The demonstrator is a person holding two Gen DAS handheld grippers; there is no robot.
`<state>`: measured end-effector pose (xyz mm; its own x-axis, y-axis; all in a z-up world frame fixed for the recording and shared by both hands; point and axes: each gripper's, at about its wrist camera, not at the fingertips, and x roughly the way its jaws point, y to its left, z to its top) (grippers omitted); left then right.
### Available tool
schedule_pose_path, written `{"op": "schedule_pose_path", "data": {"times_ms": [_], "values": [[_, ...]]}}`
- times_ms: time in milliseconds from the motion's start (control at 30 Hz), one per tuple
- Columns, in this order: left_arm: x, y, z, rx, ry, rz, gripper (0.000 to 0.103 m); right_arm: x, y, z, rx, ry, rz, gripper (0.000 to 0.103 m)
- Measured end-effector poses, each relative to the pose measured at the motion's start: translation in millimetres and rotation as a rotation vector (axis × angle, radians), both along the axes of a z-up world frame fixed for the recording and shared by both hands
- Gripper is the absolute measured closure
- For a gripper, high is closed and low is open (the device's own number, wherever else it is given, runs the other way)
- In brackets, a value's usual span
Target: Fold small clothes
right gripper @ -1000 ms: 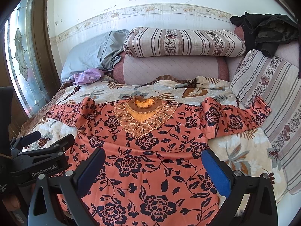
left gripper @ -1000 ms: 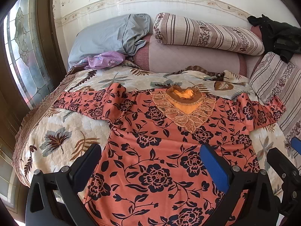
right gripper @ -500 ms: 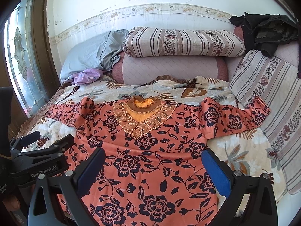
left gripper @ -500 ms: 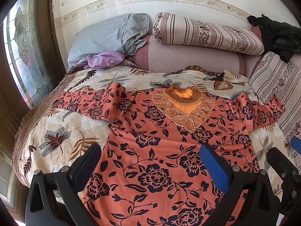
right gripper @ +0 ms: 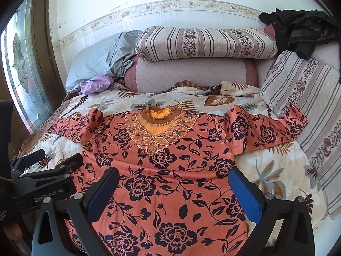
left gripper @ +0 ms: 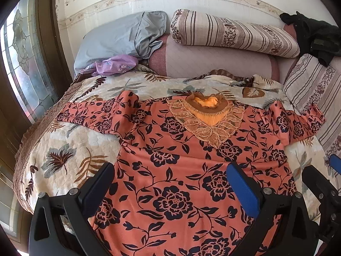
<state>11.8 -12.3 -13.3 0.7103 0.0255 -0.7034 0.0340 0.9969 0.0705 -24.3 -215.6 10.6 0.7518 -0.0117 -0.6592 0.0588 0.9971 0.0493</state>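
An orange-red blouse with dark flowers (left gripper: 181, 166) (right gripper: 170, 170) lies spread flat on the bed, front up, with a lace collar (left gripper: 205, 115) (right gripper: 158, 125) toward the pillows. Its left sleeve (left gripper: 96, 113) and right sleeve (right gripper: 266, 130) stretch out sideways. My left gripper (left gripper: 170, 183) is open and empty above the blouse's lower left part. My right gripper (right gripper: 173, 185) is open and empty above the lower right part. The left gripper also shows at the left edge of the right wrist view (right gripper: 42, 170).
The bed has a leaf-print quilt (left gripper: 64, 149) (right gripper: 266, 170). Striped pillows (left gripper: 230, 34) (right gripper: 204, 42), a grey pillow (left gripper: 119, 38), a purple cloth (left gripper: 113, 66) and dark clothing (right gripper: 298, 32) lie at the head. A stained-glass window (left gripper: 23, 64) is at the left.
Both views have shifted only slightly; the grippers hover in nearly the same place above the blouse. The blouse has not moved.
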Motion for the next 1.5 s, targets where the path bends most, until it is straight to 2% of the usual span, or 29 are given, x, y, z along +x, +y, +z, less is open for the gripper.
{"op": "schedule_pose_path", "data": {"times_ms": [167,300,467,567,633,700,767,800,833,867,967,1033,1133,1167,1200,1233,1333,1400,1500], "values": [[9,-4,-10,0.018,0.016,-0.004,0.000,6,-15,-13,0.021,0.026,-0.017,0.000],[19,0,-26,-0.007,0.027,0.001,0.000,11,-57,-35,0.102,0.068,-0.053,0.000],[45,16,-76,0.001,0.126,0.049,0.000,15,-170,-84,0.373,0.141,-0.199,0.000],[58,19,-110,0.027,0.197,0.064,0.000,27,-241,-102,0.421,0.150,-0.329,0.002],[61,19,-127,0.054,0.209,0.071,0.000,39,-291,-107,0.463,0.118,-0.417,0.006],[64,21,-149,0.057,0.263,0.078,0.000,55,-331,-106,0.427,0.086,-0.505,0.011],[55,30,-154,-0.027,0.208,0.083,0.000,79,-365,-101,0.342,0.058,-0.565,0.022],[52,31,-155,-0.041,0.193,0.083,0.000,92,-380,-99,0.299,0.061,-0.596,0.027],[50,31,-156,-0.037,0.174,0.078,0.000,106,-394,-99,0.241,0.070,-0.631,0.036],[50,31,-156,-0.035,0.149,0.078,0.000,123,-404,-97,0.146,0.086,-0.658,0.044],[48,27,-156,-0.047,0.135,0.078,0.000,171,-416,-98,-0.124,0.136,-0.657,0.046],[46,26,-157,-0.052,0.122,0.078,0.000,195,-426,-108,-0.201,0.192,-0.685,0.046],[44,26,-160,-0.048,0.103,0.078,0.000,215,-442,-121,-0.197,0.237,-0.754,0.047],[46,27,-160,-0.054,0.104,0.077,0.000,222,-443,-123,-0.206,0.252,-0.766,0.057],[47,28,-160,-0.055,0.101,0.076,0.000,227,-443,-124,-0.209,0.275,-0.770,0.074],[48,28,-160,-0.054,0.100,0.076,0.000,231,-444,-123,-0.197,0.296,-0.768,0.095],[48,30,-159,-0.054,0.095,0.075,0.000,235,-441,-102,-0.132,0.278,-0.737,0.096],[47,30,-159,-0.057,0.091,0.074,0.000,233,-424,-71,-0.090,0.220,-0.673,0.096],[46,32,-158,-0.062,0.087,0.070,0.000,227,-376,-9,-0.022,0.101,-0.547,0.096]]}}
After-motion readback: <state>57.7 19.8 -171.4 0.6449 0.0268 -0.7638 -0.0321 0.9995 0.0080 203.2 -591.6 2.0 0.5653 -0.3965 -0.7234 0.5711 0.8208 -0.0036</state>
